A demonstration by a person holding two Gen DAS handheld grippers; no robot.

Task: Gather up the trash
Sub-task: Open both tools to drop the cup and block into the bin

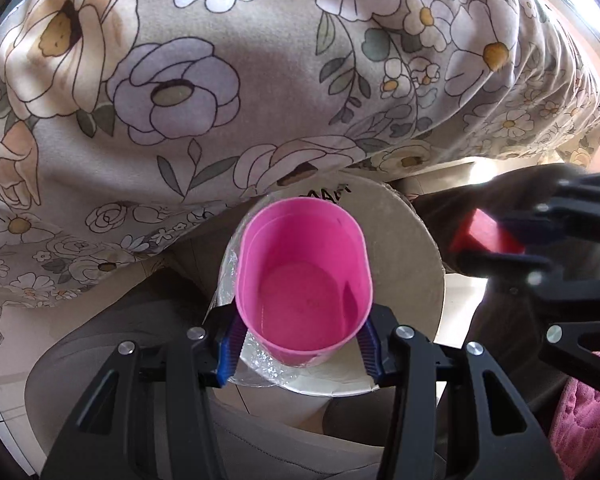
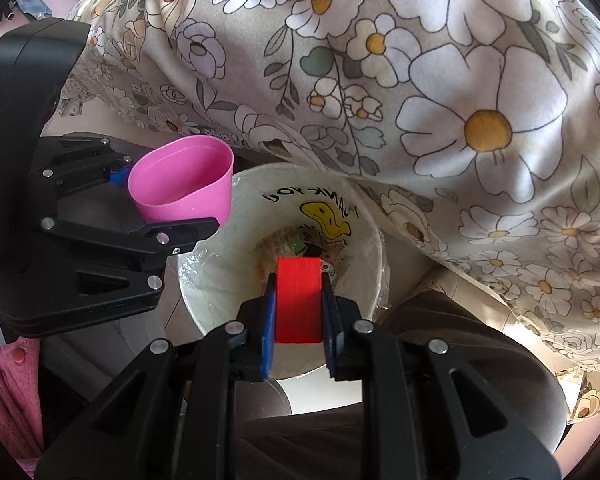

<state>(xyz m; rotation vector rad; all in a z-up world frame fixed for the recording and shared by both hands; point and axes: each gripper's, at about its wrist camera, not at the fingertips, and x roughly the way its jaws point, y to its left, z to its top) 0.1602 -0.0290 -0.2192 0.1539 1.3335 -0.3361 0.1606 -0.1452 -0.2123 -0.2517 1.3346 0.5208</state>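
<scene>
Right wrist view: a red block (image 2: pixel 299 300) is clamped upright in the right gripper (image 2: pixel 299 312) jaws above a lined bin (image 2: pixel 364 280). A pink cup (image 1: pixel 304 280), mouth toward the camera, is squeezed by the left gripper (image 1: pixel 300 340); bin contents are indistinct beneath floral cloth (image 1: pixel 260 80).

Left wrist view: right gripper (image 1: pixel 512 236) smeared by blur at the right edge, its frame cut off there; red block (image 1: pixel 480 234) between its pads shows only one soft-edged corner. Pink cup (image 1: pixel 304 276) covers most of the bin (image 1: pixel 400 248) mouth; the print on the bin's rim is half hidden under the floral cloth (image 1: pixel 220 80). Right wrist view: cloth overhangs the bin's (image 2: pixel 364 216) far rim; the litter at the bottom is too small and too shadowed to name, partly behind the red block (image 2: pixel 299 300). Left gripper (image 2: pixel 172 216) far finger hidden behind the cup (image 2: pixel 184 188), body cut by the left edge.
</scene>
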